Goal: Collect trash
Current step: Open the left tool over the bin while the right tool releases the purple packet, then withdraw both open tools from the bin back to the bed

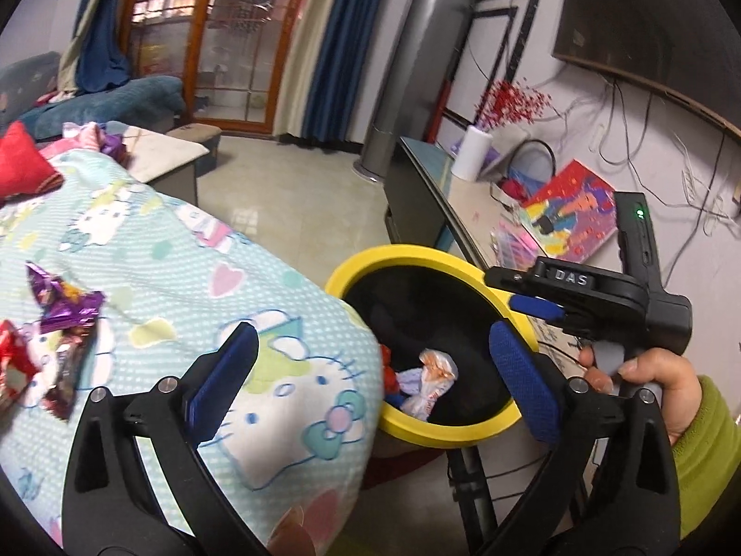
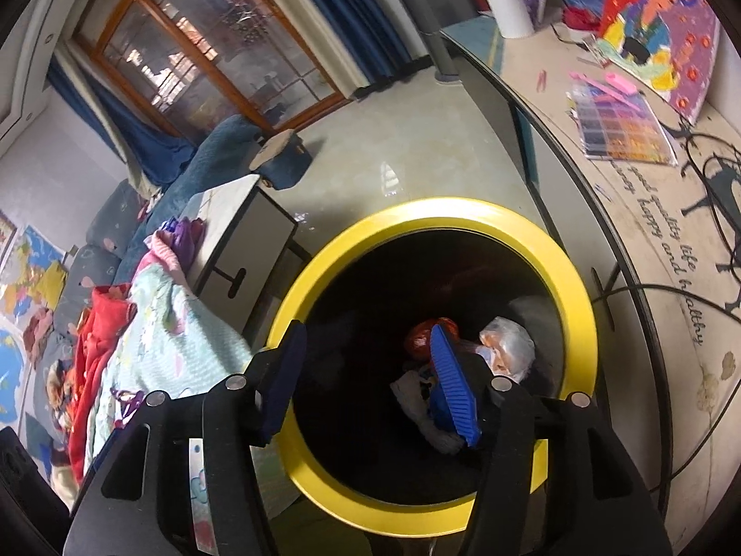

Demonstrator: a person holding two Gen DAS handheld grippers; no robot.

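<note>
A black bin with a yellow rim (image 1: pixel 370 264) (image 2: pixel 574 287) stands beside a Hello Kitty blanket (image 1: pixel 194 278). Crumpled wrappers (image 1: pixel 428 382) (image 2: pixel 507 345) lie inside the bin. A purple foil wrapper (image 1: pixel 65 308), a red wrapper (image 1: pixel 11 361) and a dark wrapper (image 1: pixel 67 375) lie on the blanket at the left. My left gripper (image 1: pixel 375 366) is open and empty, over the blanket's edge and the bin. My right gripper (image 2: pixel 366 384) is open and empty, directly above the bin's mouth; it shows in the left wrist view (image 1: pixel 523 292) over the far rim.
A long table (image 2: pixel 657 250) with a painting (image 1: pixel 574 213), a paper roll (image 1: pixel 472 153), cables and a bead sheet (image 2: pixel 620 125) runs along the right. A low white-topped cabinet (image 2: pixel 241 236) and tiled floor (image 1: pixel 296 194) lie behind the bin. A sofa (image 1: pixel 111 102) stands at the back left.
</note>
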